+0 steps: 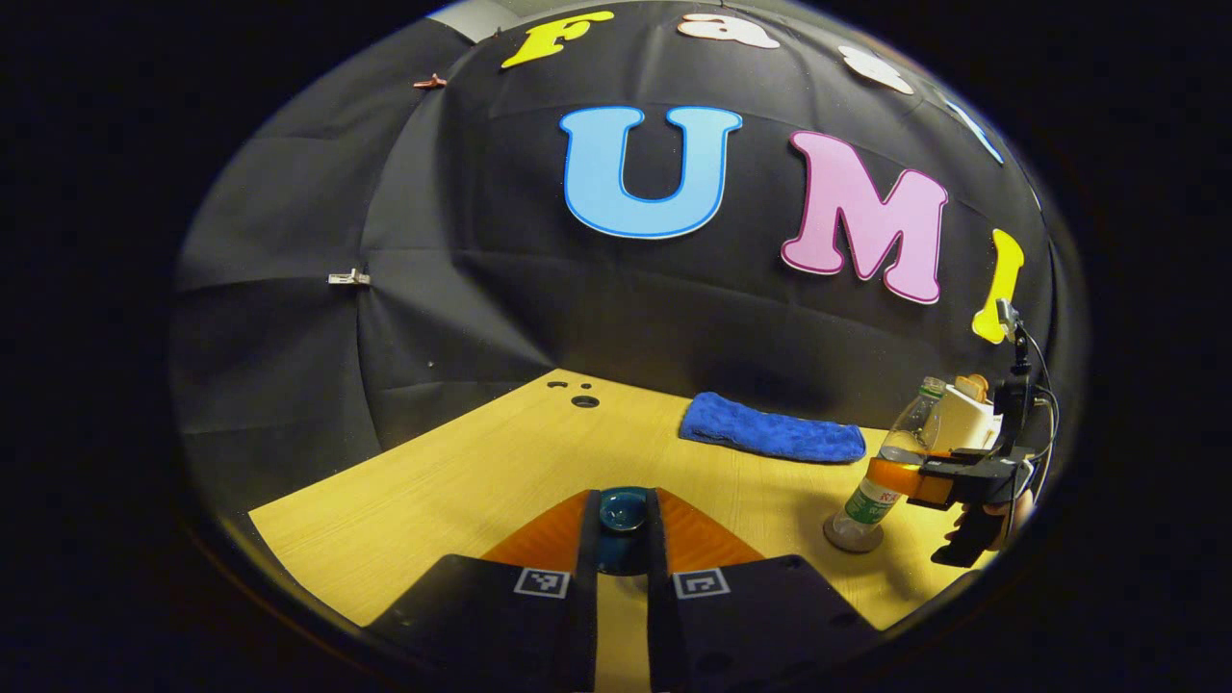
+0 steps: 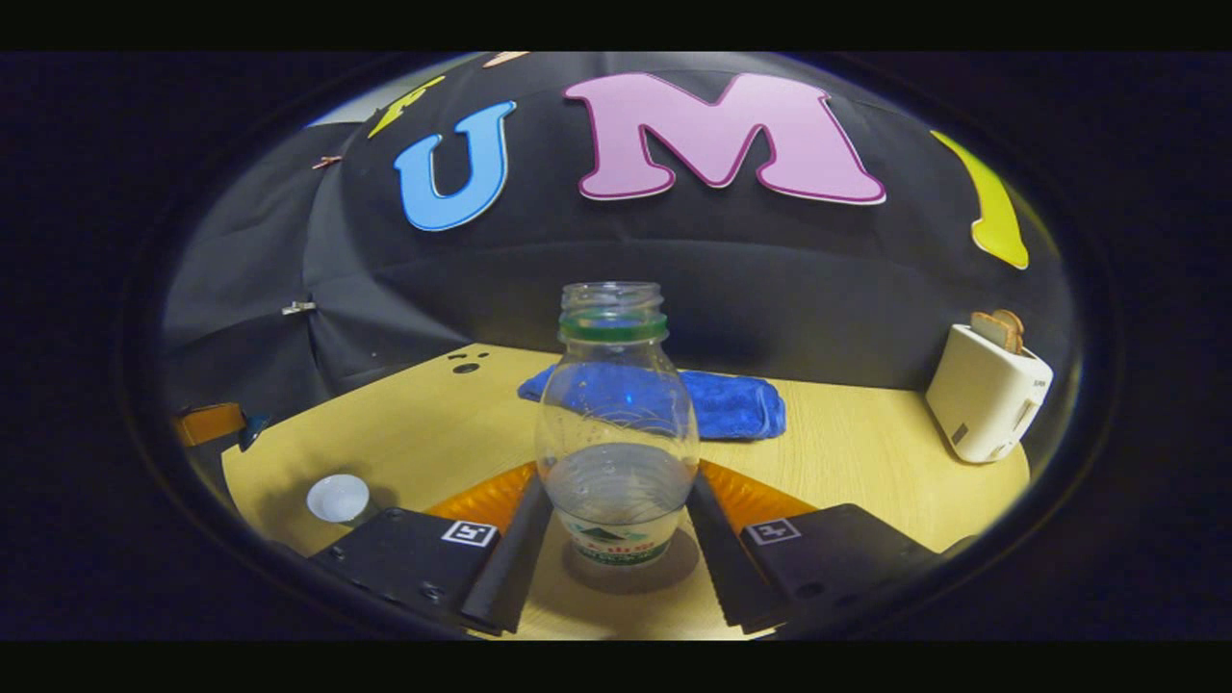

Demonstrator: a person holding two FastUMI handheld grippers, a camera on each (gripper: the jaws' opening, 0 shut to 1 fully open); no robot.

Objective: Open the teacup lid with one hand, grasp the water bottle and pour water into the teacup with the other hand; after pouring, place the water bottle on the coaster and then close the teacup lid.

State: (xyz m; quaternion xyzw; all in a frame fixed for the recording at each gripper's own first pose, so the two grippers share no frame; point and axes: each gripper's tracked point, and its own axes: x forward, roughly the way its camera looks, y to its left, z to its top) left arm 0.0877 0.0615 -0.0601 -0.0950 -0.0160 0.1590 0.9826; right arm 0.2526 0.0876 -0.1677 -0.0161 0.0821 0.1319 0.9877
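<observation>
My left gripper [image 1: 624, 500] is shut on the dark teal teacup lid [image 1: 623, 517] and holds it above the table. The white teacup [image 2: 338, 498] stands open at the table's near left in the right gripper view. Beyond the cup, that view catches the left gripper's orange finger [image 2: 207, 423] at the left edge. The clear water bottle [image 2: 616, 404], uncapped and with a little water in it, stands upright on a round coaster [image 2: 674, 575]. My right gripper [image 2: 621, 481] is shut on its lower body. The left gripper view has the bottle [image 1: 890, 452] and coaster [image 1: 853, 537] at far right.
A folded blue cloth [image 2: 731, 404] lies at the back of the wooden table [image 1: 433, 462]. A white toaster [image 2: 987, 404] with bread in it stands at the back right. Small holes [image 1: 583, 400] sit in the table near the wall.
</observation>
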